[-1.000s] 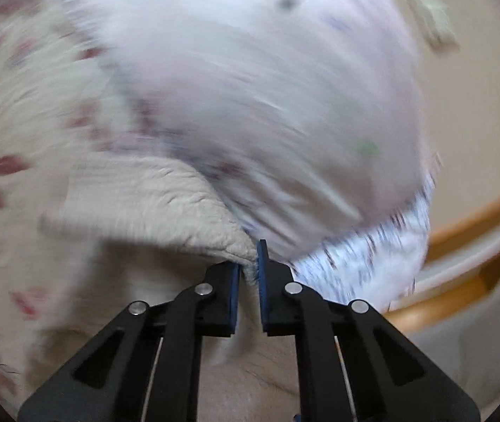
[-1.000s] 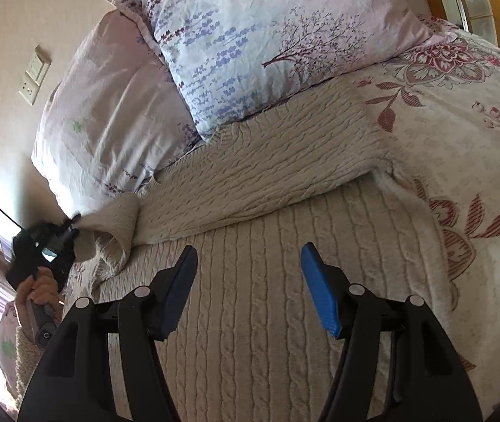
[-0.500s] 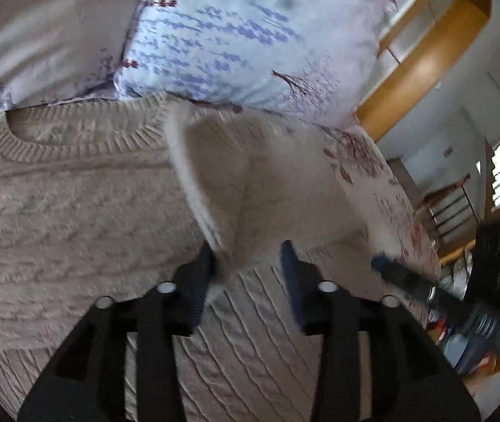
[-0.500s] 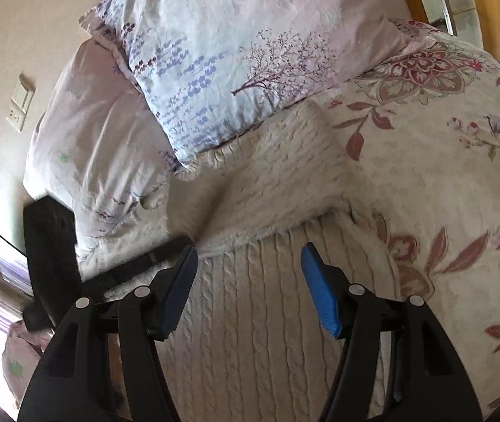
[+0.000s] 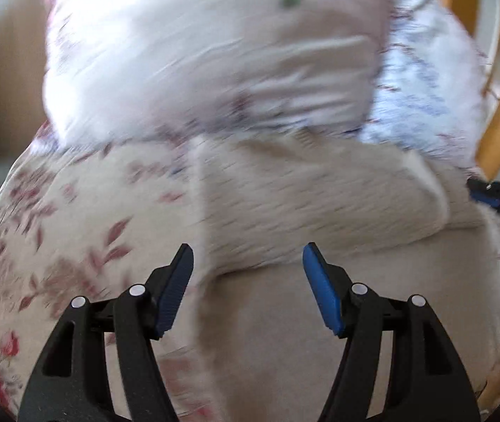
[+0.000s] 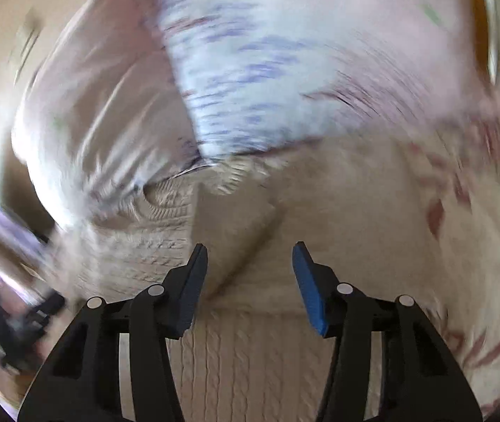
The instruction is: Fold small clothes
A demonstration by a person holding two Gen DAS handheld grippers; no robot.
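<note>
The left claw [image 5: 248,258] hangs with fingers apart, empty, over the cream knit sweater [image 5: 320,211] lying on the bed [image 5: 56,232] below the pillows [image 5: 215,70]. The right claw [image 6: 250,258] gapes empty too. Both views blur; a careless grab might drag the folded sleeve [image 6: 236,232] loose.
</note>
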